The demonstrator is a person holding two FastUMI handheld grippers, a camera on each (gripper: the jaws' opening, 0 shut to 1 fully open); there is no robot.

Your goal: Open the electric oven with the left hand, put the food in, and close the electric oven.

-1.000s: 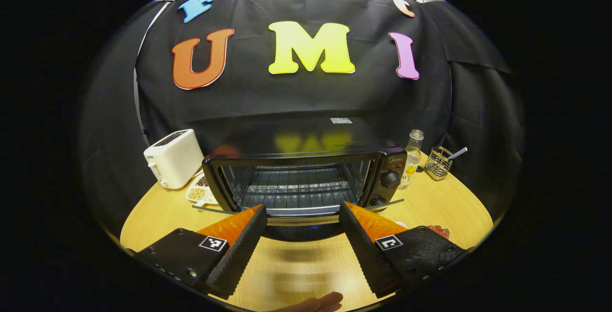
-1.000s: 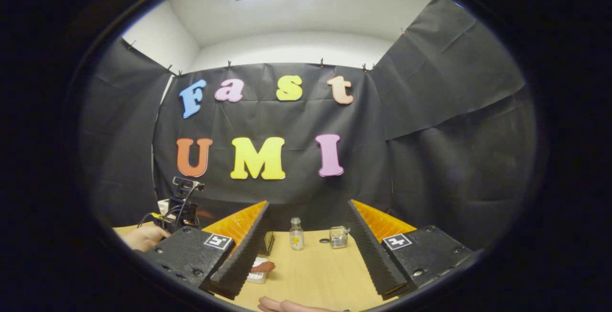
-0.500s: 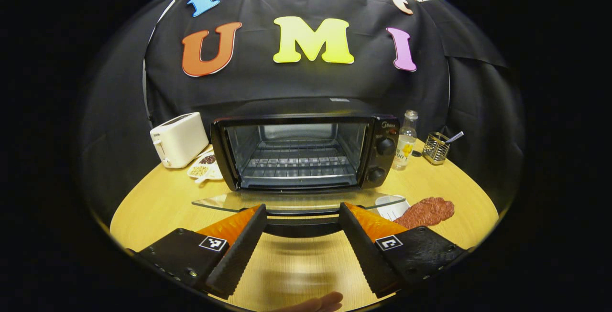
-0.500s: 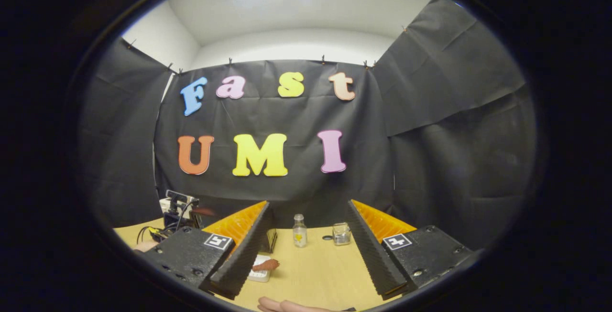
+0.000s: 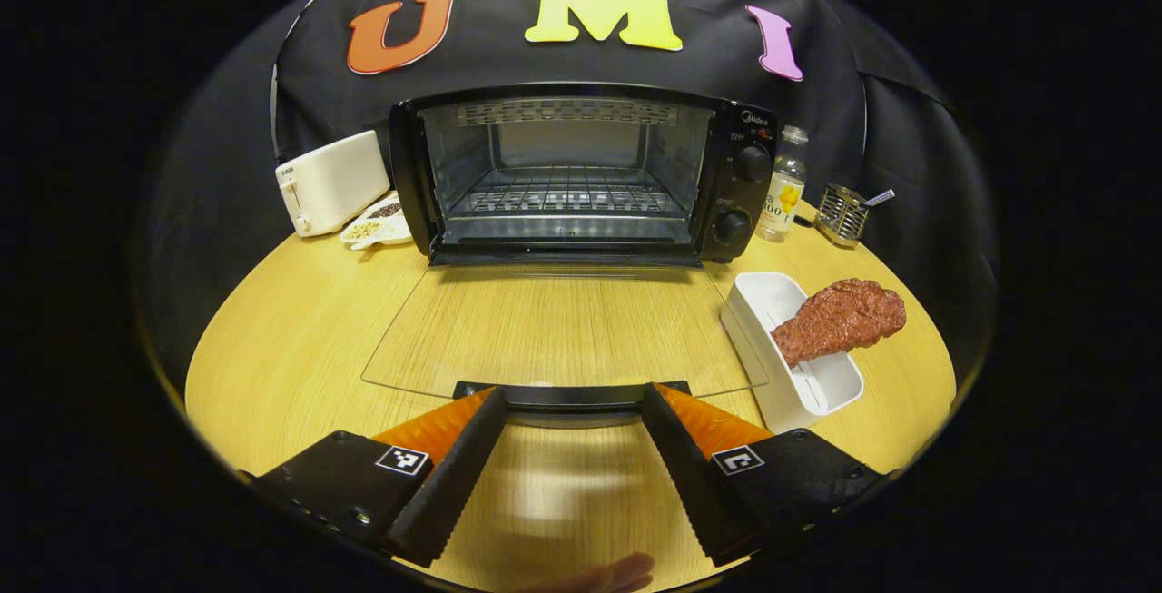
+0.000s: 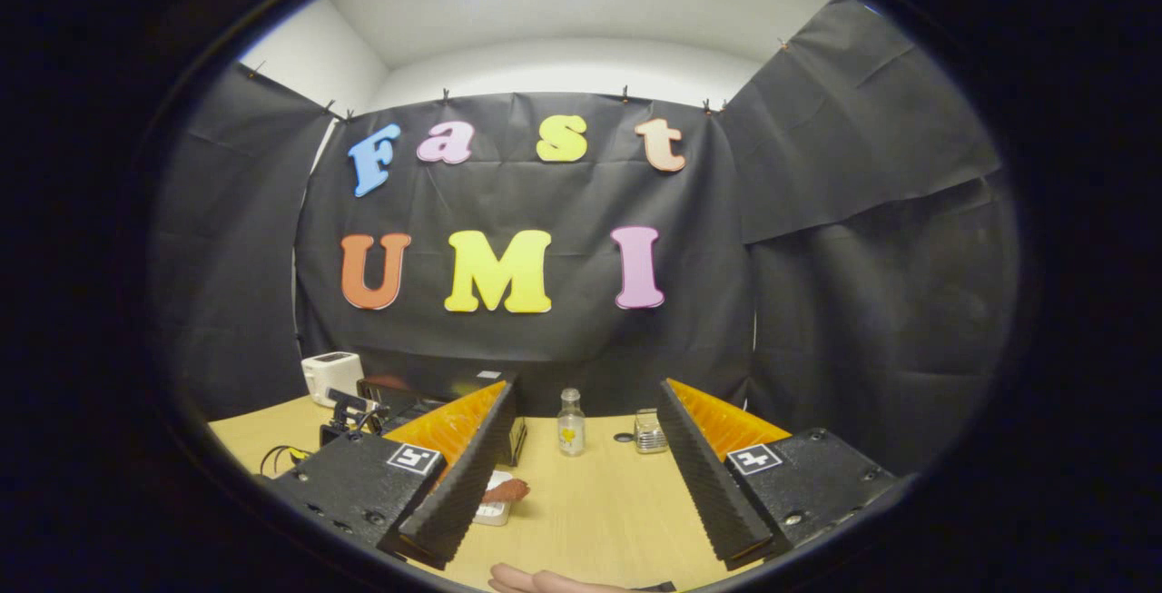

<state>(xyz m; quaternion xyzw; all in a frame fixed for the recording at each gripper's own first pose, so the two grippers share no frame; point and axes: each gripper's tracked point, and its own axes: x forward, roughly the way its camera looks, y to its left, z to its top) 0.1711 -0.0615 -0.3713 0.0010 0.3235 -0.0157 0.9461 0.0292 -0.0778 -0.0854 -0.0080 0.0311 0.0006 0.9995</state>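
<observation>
In the left gripper view the black electric oven (image 5: 581, 171) stands with its cavity and wire rack exposed. Its glass door (image 5: 554, 325) lies flat over the table, the dark handle (image 5: 572, 396) at its near edge. My left gripper (image 5: 573, 391) is open, the handle lying between its fingertips. A brown piece of meat (image 5: 840, 321) rests across a white tray (image 5: 799, 389) right of the door. My right gripper (image 6: 586, 386) is open and holds nothing, raised above the table; past its left finger I see the meat (image 6: 504, 490) and part of the oven (image 6: 427, 389).
Left of the oven are a white toaster (image 5: 331, 180) and a small dish of seeds (image 5: 372, 228). To the oven's right stand a bottle (image 5: 785, 184) and a wire holder (image 5: 840, 214). The round wooden table (image 5: 300, 321) has bare room at front left.
The oven door swung from half open down to flat, and my left gripper went down and back with its handle. The right gripper's view tipped slightly downward.
</observation>
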